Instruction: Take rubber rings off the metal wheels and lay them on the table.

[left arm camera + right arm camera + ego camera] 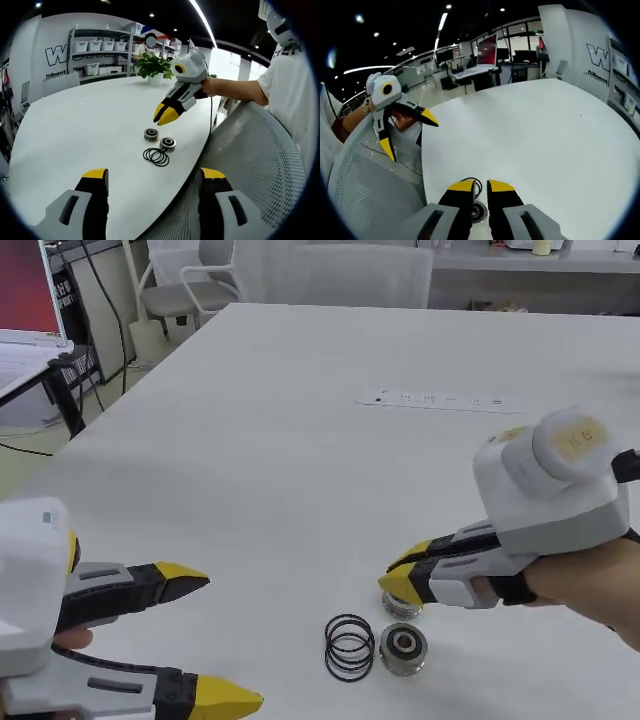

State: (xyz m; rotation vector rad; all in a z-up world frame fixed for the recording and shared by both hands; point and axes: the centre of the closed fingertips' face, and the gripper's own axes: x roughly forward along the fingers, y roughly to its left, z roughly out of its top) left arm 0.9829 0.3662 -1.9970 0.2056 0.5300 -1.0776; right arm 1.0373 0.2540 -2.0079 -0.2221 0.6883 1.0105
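Observation:
Two small metal wheels lie near the table's front edge: one [403, 648] in the open, the other [402, 607] partly under my right gripper [402, 575]. That gripper's yellow-tipped jaws are shut just above this wheel. I see nothing held between them. A small pile of black rubber rings [349, 645] lies left of the nearer wheel. My left gripper [215, 640] hovers open at the lower left, apart from everything. The left gripper view shows both wheels [151, 134] [167, 144], the rings [156, 156] and the right gripper [167, 114] above them. My right gripper [480, 187] looks down on a wheel [479, 212].
A printed paper strip [440, 400] lies on the white table [280, 440] farther back. Office chairs [190, 280] stand at the far end, and a mesh chair back [255, 165] is close to the table's near edge. A potted plant [152, 65] stands beyond the table.

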